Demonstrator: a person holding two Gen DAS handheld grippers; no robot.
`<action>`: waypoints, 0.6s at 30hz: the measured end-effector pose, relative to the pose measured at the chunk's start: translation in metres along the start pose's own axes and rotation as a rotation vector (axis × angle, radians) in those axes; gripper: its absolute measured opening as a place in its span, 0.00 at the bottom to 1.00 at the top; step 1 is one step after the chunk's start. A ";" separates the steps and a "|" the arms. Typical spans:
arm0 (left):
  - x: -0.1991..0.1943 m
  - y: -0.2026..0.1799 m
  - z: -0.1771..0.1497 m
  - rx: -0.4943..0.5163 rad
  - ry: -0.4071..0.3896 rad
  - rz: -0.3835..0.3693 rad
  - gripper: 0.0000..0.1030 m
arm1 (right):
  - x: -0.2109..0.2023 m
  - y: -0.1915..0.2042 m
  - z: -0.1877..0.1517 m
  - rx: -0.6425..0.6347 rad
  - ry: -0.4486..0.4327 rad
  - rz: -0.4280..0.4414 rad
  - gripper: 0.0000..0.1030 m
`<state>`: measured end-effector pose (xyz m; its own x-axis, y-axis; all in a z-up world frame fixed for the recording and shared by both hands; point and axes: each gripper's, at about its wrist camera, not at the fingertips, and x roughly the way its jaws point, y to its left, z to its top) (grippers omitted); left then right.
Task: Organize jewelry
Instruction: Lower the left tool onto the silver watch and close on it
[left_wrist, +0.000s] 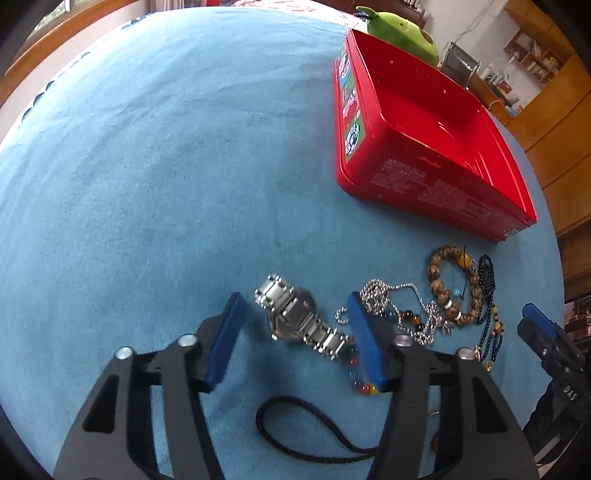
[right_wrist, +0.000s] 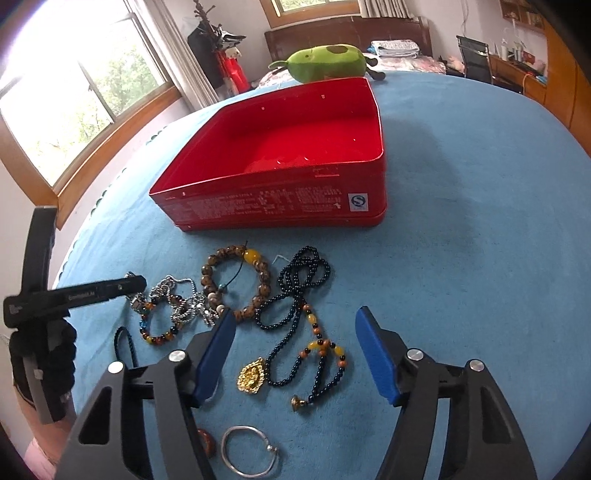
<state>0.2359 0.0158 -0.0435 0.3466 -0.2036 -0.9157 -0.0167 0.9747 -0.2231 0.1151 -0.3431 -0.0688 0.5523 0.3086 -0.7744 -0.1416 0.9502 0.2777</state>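
A silver metal watch (left_wrist: 295, 317) lies on the blue cloth between the blue pads of my left gripper (left_wrist: 295, 297), which stands open around it; a gap shows at the left pad. My right gripper (right_wrist: 295, 312) is open over a black bead necklace (right_wrist: 303, 269) with a gold pendant (right_wrist: 253, 376). Beside them lie a brown bead bracelet (right_wrist: 210, 273), a silver chain (right_wrist: 177, 295) and a coloured bead bracelet (right_wrist: 159, 338). The open red tin box (right_wrist: 277, 206) stands just behind the jewelry, with nothing visible inside.
A silver bangle (right_wrist: 249, 450), a red-brown stone (right_wrist: 207, 437) and a black cord (left_wrist: 295, 435) lie near the front. A green plush toy (right_wrist: 325, 61) sits behind the box. The blue cloth (left_wrist: 147, 184) stretches bare to the left of the watch.
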 end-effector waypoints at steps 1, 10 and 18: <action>0.000 0.001 0.000 -0.009 0.001 -0.005 0.46 | 0.002 -0.001 0.000 -0.003 0.004 -0.002 0.66; 0.001 0.004 -0.005 -0.051 0.029 -0.095 0.36 | 0.015 -0.007 -0.001 -0.001 0.032 -0.009 0.65; -0.001 -0.001 -0.004 -0.030 -0.038 -0.047 0.18 | 0.012 -0.012 -0.004 0.020 0.036 0.004 0.53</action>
<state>0.2315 0.0150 -0.0441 0.3828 -0.2453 -0.8907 -0.0270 0.9607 -0.2762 0.1203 -0.3510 -0.0837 0.5218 0.3142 -0.7931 -0.1275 0.9480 0.2916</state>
